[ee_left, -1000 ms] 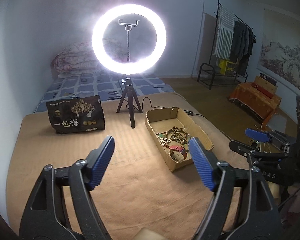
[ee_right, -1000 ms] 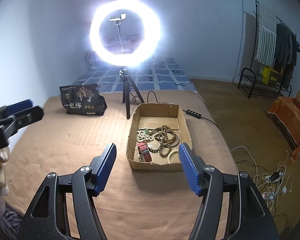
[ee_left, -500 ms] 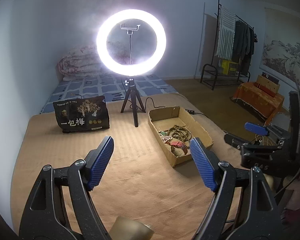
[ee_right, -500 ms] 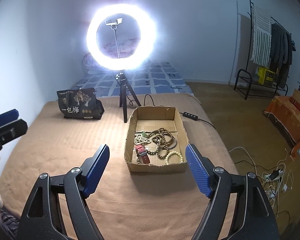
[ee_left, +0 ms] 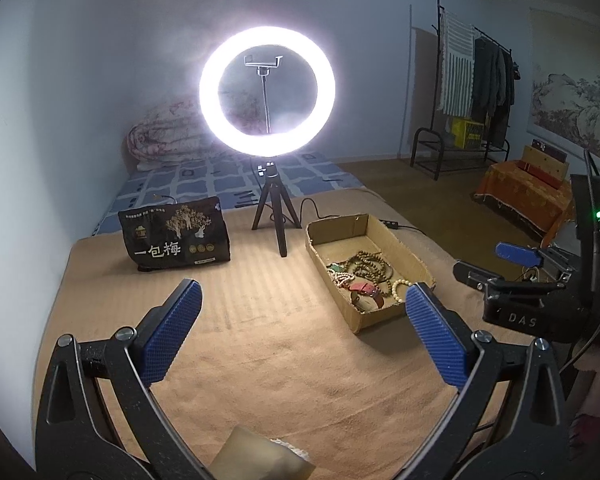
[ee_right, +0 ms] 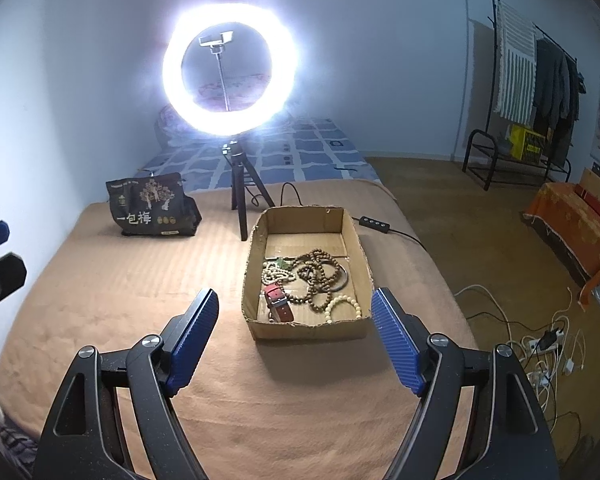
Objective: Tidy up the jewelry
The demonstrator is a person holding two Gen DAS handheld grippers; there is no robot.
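Left gripper [ee_left: 300, 320] spread wide and empty, low in frame. Cardboard box [ee_left: 414, 264] right of centre holds bead strands [ee_left: 366, 264] and a red strap [ee_left: 366, 290]. Ring light [ee_left: 267, 92] glows at centre; right gripper [ee_left: 516, 256] at the right edge.

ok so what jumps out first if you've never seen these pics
The lit ring light on its tripod glares at the far edge of the tan blanket. Nearer, an open cardboard box holds tangled bead strands and a red strap. Both the left gripper and the right gripper hang open, empty.
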